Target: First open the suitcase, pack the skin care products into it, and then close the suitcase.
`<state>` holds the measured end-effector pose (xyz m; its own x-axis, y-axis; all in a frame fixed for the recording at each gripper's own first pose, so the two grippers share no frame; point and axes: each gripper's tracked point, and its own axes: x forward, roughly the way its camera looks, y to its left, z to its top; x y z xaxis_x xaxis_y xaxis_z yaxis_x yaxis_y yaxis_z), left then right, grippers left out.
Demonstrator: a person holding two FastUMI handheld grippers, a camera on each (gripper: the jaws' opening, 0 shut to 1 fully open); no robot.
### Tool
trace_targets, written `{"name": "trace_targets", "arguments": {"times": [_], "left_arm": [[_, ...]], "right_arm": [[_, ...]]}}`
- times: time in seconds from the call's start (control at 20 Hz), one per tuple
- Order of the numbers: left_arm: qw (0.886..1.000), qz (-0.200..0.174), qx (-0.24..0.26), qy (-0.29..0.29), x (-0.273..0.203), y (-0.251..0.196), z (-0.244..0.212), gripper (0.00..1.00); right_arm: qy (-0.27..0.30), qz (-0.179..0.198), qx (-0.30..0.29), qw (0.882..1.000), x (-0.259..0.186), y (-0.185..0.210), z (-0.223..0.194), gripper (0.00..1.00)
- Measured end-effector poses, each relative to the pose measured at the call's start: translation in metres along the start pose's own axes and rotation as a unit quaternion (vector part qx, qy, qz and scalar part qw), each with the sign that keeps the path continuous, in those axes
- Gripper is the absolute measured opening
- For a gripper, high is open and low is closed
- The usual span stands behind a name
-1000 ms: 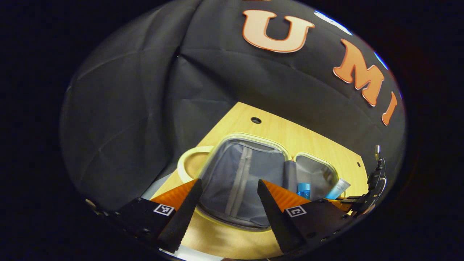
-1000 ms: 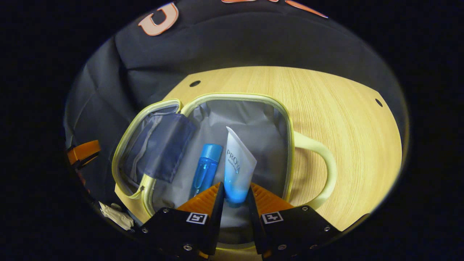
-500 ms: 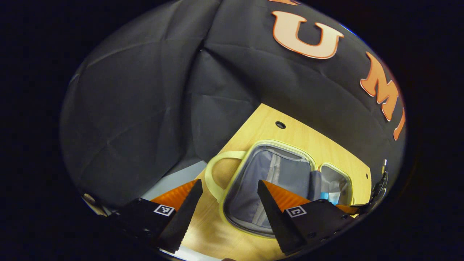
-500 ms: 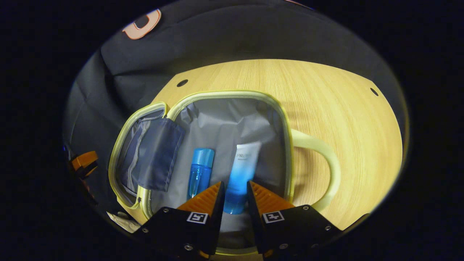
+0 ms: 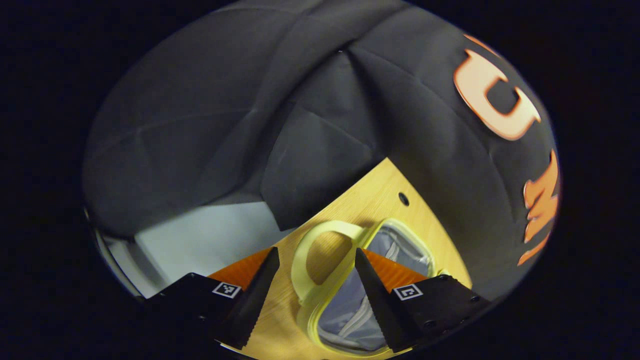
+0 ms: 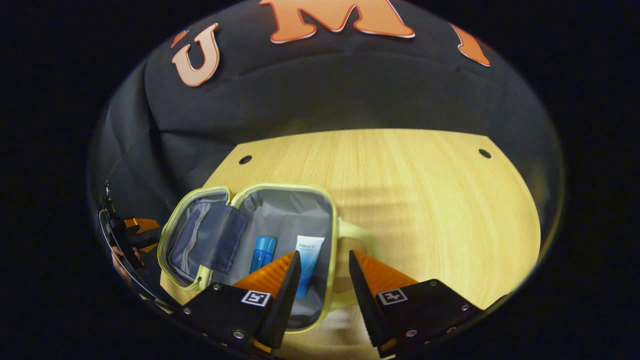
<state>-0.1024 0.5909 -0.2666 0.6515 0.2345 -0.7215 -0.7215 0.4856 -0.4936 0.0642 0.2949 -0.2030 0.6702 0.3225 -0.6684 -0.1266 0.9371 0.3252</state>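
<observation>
The pale yellow suitcase (image 6: 280,187) lies open on the wooden table (image 6: 410,185), its grey lining showing. Inside its right half a blue bottle (image 6: 263,252) and a white-and-blue tube (image 6: 308,255) lie side by side. My right gripper (image 6: 324,256) hangs open above the case's near edge, holding nothing. The lid half (image 6: 192,240) with a darker pocket flap lies to the left. In the left gripper view my left gripper (image 5: 315,252) stands open over the lid half's loop handle (image 5: 327,228), beside the suitcase rim (image 5: 306,315), and it is apart from the handle.
The other loop handle (image 6: 356,234) sticks out of the case's right side. My left gripper (image 6: 136,231) shows at the far left of the right gripper view. Bare wood with small holes (image 6: 484,153) spreads to the right. A pale floor (image 5: 200,235) lies past the table's left edge.
My right gripper has let go of the tube, opened and drawn back; the tube now lies beside the bottle. My left gripper has swung left, from over the lid lining to its handle.
</observation>
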Motion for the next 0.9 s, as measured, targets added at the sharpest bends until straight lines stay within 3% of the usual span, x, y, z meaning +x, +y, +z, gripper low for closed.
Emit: {"name": "trace_targets", "arguments": {"times": [0.1,0.15,0.25,0.35,0.45,0.5,0.55,0.6,0.7,0.9], "left_arm": [[0.999,-0.024,-0.041,0.010,-0.004,0.000,0.000,0.88],[0.997,-0.040,-0.062,0.022,-0.005,0.000,0.002,0.86],[0.993,-0.056,-0.094,0.048,-0.002,0.001,-0.004,0.82],[0.991,-0.050,-0.108,0.058,0.004,0.013,-0.006,0.56],[0.987,-0.096,-0.110,0.069,0.004,0.002,-0.010,0.26],[0.986,-0.113,-0.100,0.069,0.002,-0.001,-0.012,0.19],[0.988,-0.109,-0.092,0.060,-0.031,0.010,-0.011,0.19],[0.987,-0.117,-0.083,0.066,-0.010,-0.002,-0.013,0.06],[0.988,-0.136,-0.060,0.051,-0.013,-0.019,-0.007,0.06],[0.979,-0.199,-0.032,0.016,-0.073,-0.061,0.014,0.06]], "right_arm": [[-0.031,-0.007,-0.007,0.999,-0.015,-0.009,0.015,0.66],[-0.041,-0.011,-0.010,0.999,-0.021,-0.014,0.021,0.74],[-0.055,-0.022,-0.011,0.998,-0.033,-0.024,0.030,0.78],[-0.063,-0.027,-0.006,0.998,-0.041,-0.030,0.034,0.80],[-0.068,-0.033,-0.003,0.997,-0.047,-0.039,0.035,0.81],[-0.071,-0.034,-0.003,0.997,-0.051,-0.041,0.034,0.81],[-0.073,-0.032,-0.003,0.997,-0.053,-0.042,0.035,0.81],[-0.075,-0.033,-0.003,0.997,-0.054,-0.046,0.035,0.81],[-0.079,-0.031,-0.003,0.996,-0.057,-0.047,0.036,0.81],[-0.095,-0.016,-0.004,0.995,-0.067,-0.045,0.047,0.81]]}}
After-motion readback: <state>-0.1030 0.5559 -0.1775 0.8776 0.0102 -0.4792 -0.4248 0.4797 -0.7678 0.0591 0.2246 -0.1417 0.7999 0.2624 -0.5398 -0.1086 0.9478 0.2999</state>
